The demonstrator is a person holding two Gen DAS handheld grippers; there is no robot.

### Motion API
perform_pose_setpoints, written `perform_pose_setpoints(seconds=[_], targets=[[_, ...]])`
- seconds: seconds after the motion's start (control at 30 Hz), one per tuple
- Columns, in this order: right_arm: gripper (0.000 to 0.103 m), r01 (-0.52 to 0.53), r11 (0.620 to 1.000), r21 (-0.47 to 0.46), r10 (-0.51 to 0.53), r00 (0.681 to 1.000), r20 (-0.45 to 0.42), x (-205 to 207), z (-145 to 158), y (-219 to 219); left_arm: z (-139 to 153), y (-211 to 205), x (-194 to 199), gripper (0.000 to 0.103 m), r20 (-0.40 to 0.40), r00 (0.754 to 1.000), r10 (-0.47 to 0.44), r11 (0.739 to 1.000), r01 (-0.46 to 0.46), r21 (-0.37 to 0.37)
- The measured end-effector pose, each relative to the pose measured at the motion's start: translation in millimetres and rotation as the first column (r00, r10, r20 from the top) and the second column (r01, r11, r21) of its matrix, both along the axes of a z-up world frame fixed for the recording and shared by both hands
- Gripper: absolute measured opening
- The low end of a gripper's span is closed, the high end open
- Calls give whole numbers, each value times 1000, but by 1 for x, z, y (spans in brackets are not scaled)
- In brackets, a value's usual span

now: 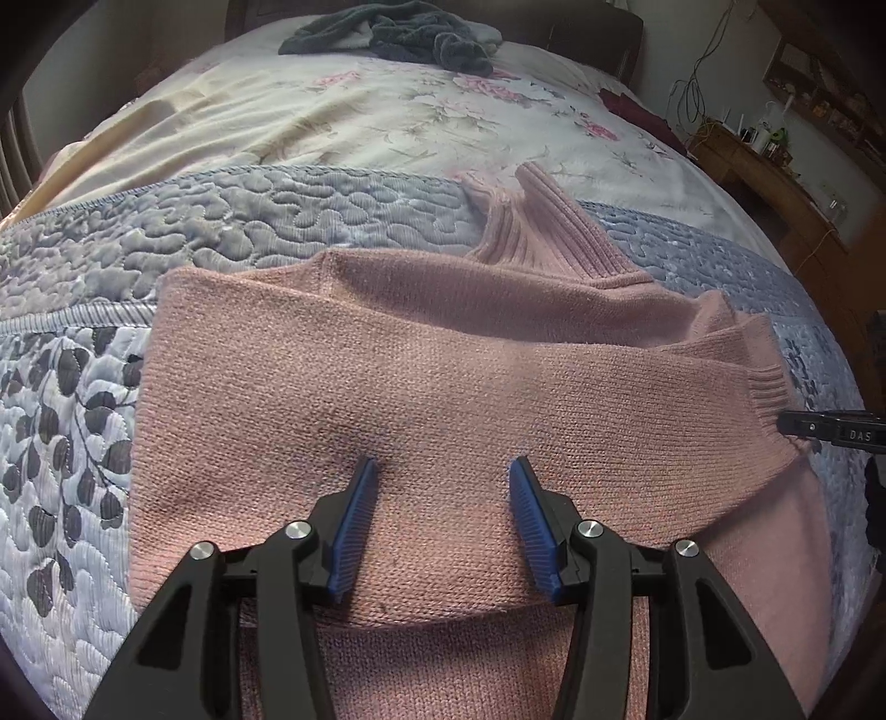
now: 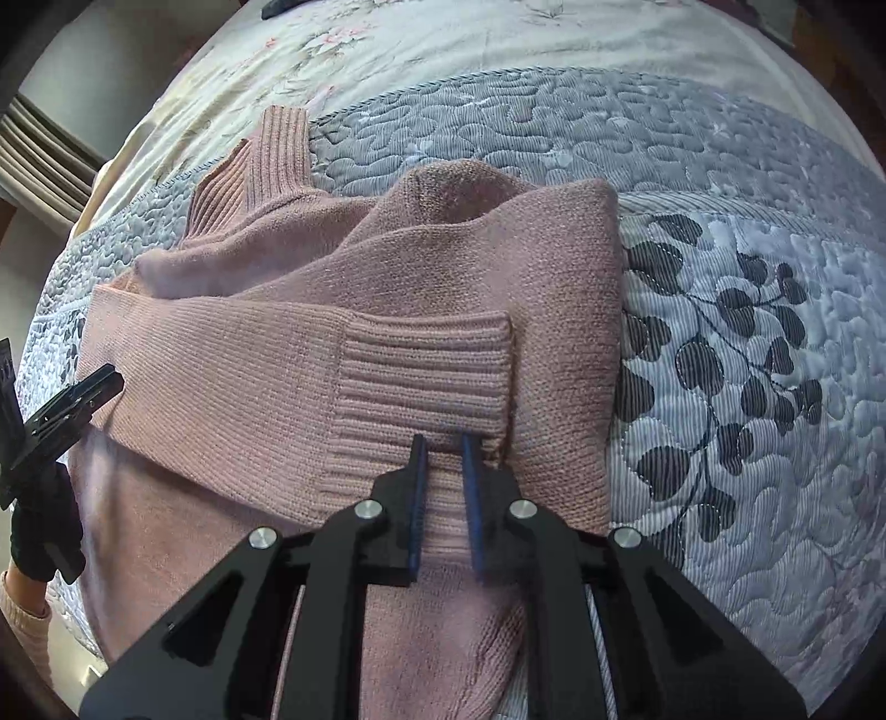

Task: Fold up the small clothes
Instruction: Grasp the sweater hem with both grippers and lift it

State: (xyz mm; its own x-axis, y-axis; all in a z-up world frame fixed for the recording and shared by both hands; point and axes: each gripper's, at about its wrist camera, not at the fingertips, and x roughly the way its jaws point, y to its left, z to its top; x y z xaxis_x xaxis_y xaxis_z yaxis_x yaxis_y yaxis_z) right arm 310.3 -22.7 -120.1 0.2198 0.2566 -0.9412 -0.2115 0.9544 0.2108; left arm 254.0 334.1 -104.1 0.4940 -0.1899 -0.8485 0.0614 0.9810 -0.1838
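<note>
Pink knit sweater (image 1: 421,354) lies half-folded on the quilt (image 1: 72,399). Left gripper (image 1: 443,465) is spread wide over its body, holding nothing. Right gripper (image 2: 443,443) is narrowed onto the cuff (image 2: 426,382) (grip itself unclear). Soft, floppy, stretchy; pinch ribbed edges.

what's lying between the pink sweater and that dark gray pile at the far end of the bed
Left wrist view: gray quilt, then floral bedsheet, between sweater and pile.
</note>
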Motion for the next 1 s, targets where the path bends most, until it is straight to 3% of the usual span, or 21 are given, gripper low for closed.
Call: perform_pose_setpoints(seconds=[0.13,0.2,0.3,0.4,0.47,0.57,0.67,0.9,0.93,0.97,1.0], targets=[[23,-50,994,100,46,998,40,26,24,29,20,3,17,52,44,999,-11,999,13,-41],[29,-55,985,166,50,998,37,52,30,47,28,2,39,56,60,998,-16,999,19,-48],[30,-52,979,195,46,998,35,97,34,76,35,2,78,57,63,998,2,999,1,-52],[34,-55,975,213,53,999,11,138,32,99,32,-4,119,59,27,1000,-5,997,7,-74],[42,-63,977,204,64,998,2,160,27,111,28,-12,142,60,9,1000,-22,996,22,-83],[44,-60,971,233,69,997,-30,186,15,121,21,-21,173,64,-15,1000,-27,997,26,-72],[53,-55,967,250,77,994,-77,204,-2,131,8,-23,202,64,-70,997,-19,996,12,-88],[52,-46,949,311,97,984,-151,227,-32,142,-23,-34,235,62,-153,987,-44,992,25,-125],[44,-47,949,311,98,984,-152,229,-34,143,-24,-34,237,61,-149,988,-36,991,16,-131],[36,-55,946,320,107,983,-148,231,-35,144,-24,-33,239,53,-142,989,-29,990,9,-140],[21,-63,937,342,121,981,-152,231,-34,144,-24,-33,239,36,-141,990,-27,988,5,-154]])
